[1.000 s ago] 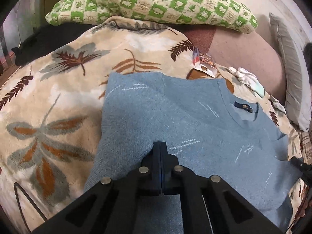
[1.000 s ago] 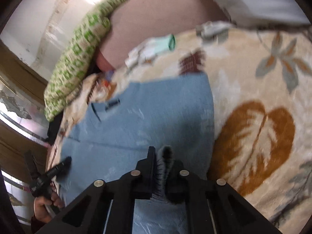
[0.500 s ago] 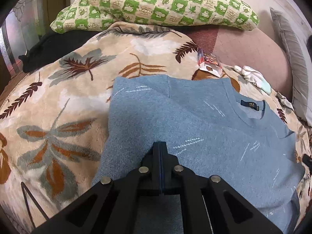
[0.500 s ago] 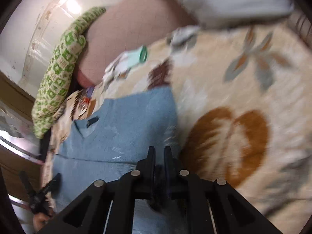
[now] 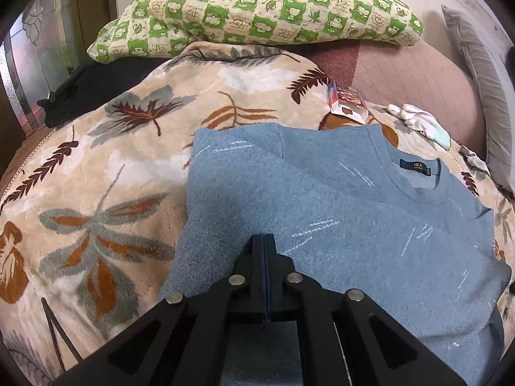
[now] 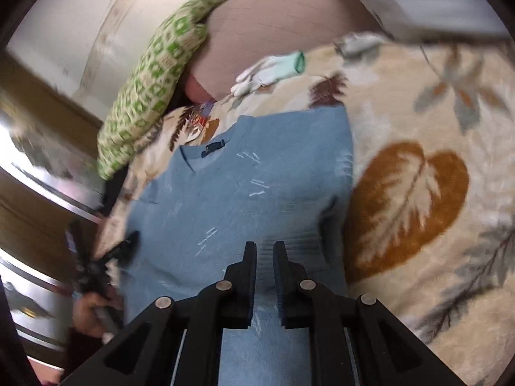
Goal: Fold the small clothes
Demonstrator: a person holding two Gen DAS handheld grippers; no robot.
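A light blue knit sweater [image 5: 322,212] with white dashes and a navy collar label [image 5: 416,164] lies flat on a leaf-patterned blanket [image 5: 106,199]. Its sides look folded inward. My left gripper [image 5: 264,238] is shut, its tips low over the sweater's lower part, and no cloth shows between them. In the right wrist view the sweater [image 6: 244,186] fills the middle. My right gripper [image 6: 264,246] hovers over its hem with the jaws a narrow gap apart and nothing between them. The left gripper [image 6: 128,241] also shows at the sweater's left edge, held by a hand [image 6: 88,308].
A green checked pillow [image 5: 257,9] lies at the head of the bed, with pink bedding [image 5: 418,83] beside it. White gloves [image 5: 418,119] and a small printed packet [image 5: 347,103] lie just beyond the collar. A black cloth [image 5: 87,87] sits at the far left.
My right gripper held a bit of fabric a second ago; it has let go, drawn back, and its jaws stand slightly apart. The left gripper stays shut, only tilting a little.
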